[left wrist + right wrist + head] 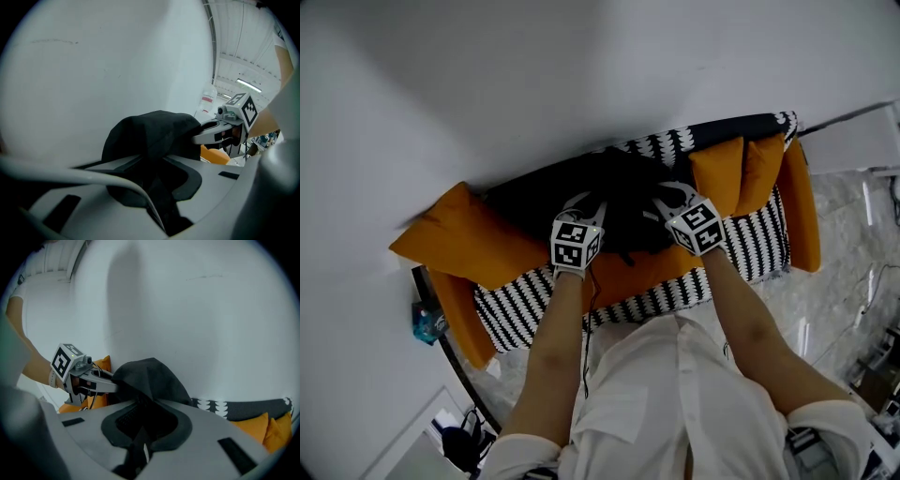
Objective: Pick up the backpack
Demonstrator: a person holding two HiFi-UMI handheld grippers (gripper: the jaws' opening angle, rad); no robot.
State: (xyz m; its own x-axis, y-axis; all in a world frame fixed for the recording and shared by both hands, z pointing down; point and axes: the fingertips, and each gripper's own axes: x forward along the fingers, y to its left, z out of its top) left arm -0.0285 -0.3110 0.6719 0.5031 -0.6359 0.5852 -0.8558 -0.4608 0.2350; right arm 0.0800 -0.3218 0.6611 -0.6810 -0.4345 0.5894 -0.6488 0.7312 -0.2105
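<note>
Our left gripper [158,161] and right gripper [145,405] each clamp backpack [621,199] fabric, so we should grip firmly and lift both evenly.

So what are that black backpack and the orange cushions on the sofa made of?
The backpack looks like soft, matte black fabric, perhaps nylon or polyester: it bunches into loose folds and shows no shine. The orange cushions seem to be plain matte cloth over soft stuffing, since they are plump with gentle creases. The exact fibre of either can't be told from here.
</note>
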